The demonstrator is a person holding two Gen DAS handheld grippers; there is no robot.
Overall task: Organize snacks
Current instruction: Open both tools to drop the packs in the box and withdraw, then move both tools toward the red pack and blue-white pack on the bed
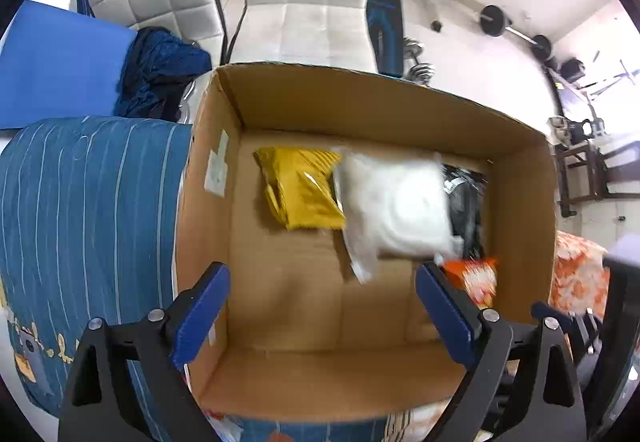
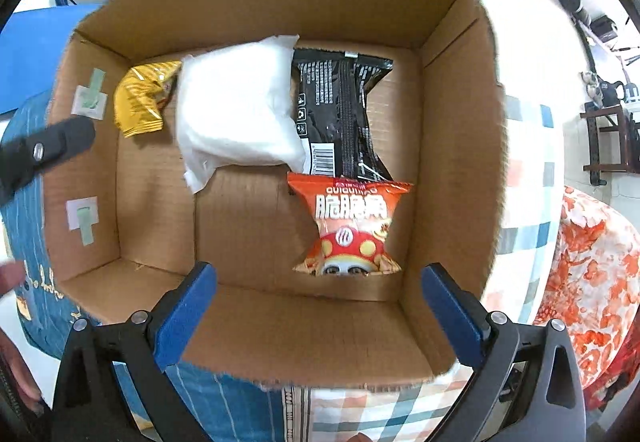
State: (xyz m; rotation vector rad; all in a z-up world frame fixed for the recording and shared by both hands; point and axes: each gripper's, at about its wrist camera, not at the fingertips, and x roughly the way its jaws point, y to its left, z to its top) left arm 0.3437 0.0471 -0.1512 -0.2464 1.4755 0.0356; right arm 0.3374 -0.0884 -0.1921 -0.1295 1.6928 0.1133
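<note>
Black packet (image 2: pixel 344 114) half under white pouch (image 2: pixel 236 110)

Two wrist cameras looked straight down from close above.
Both faced into the same cardboard box (image 1: pixel 520 202) (image 2: pixel 452 122), the right camera nearer.

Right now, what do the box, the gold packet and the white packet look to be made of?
Box: brown corrugated cardboard, matte, with fluted ridges and frayed cut edges. Gold packet: metallic foil or foil-look plastic film, glossy, with bright creases. White packet: probably soft, matte plastic wrap, puffy; its finish is blurred, so I am less sure.
</note>
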